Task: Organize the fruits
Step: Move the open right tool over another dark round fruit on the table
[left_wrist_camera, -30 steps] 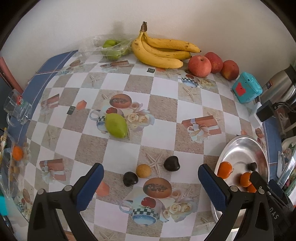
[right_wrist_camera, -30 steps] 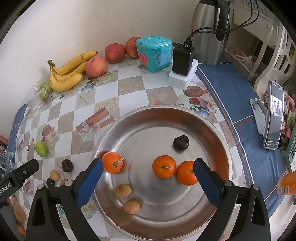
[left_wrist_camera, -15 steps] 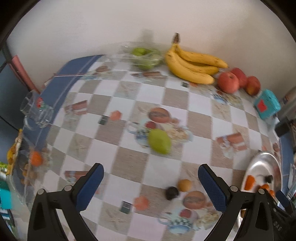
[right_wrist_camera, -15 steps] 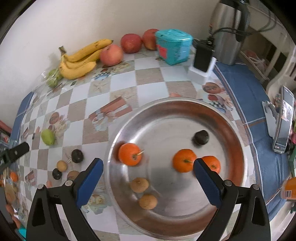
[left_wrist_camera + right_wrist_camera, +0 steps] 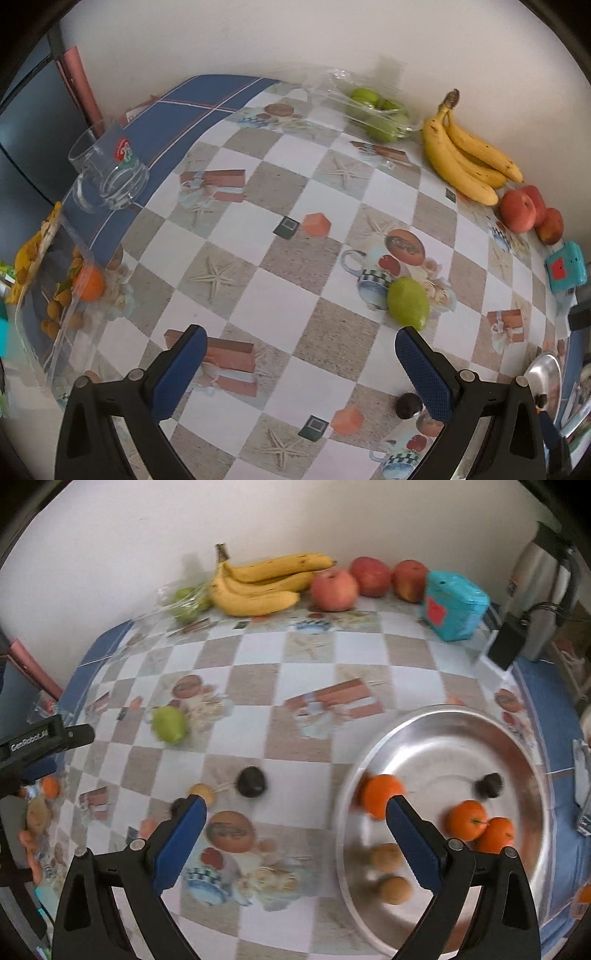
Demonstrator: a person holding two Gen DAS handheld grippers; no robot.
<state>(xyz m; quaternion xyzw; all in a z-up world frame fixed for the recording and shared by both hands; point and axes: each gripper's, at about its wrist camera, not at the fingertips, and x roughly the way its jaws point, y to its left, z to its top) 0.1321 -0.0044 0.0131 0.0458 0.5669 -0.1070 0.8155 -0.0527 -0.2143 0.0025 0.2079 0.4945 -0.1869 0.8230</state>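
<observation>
My left gripper point(image 5: 301, 349) is open and empty above the checked tablecloth. A green pear point(image 5: 407, 304) lies just beyond its right finger, and a dark fruit point(image 5: 408, 405) sits under that finger. My right gripper point(image 5: 295, 819) is open and empty left of the steel tray point(image 5: 517, 738). The tray holds three oranges point(image 5: 466, 819), two small brown fruits point(image 5: 395, 889) and a dark fruit point(image 5: 488, 785). A dark fruit point(image 5: 252, 781), a small brown fruit point(image 5: 202, 792) and the pear point(image 5: 169, 723) lie on the cloth. Bananas point(image 5: 266, 583) and apples point(image 5: 334, 589) line the wall.
A clear bag of green fruit point(image 5: 376, 110) lies at the back. A glass mug point(image 5: 107, 166) and a clear box with an orange point(image 5: 88, 283) stand at the left edge. A teal box point(image 5: 456, 605), a kettle point(image 5: 546, 587) and a black adapter point(image 5: 506, 645) stand at the back right.
Both grippers have swung left. The left view turned from the small fruits to the table's left side. The right view moved off the tray toward the table's middle. Both stay open.
</observation>
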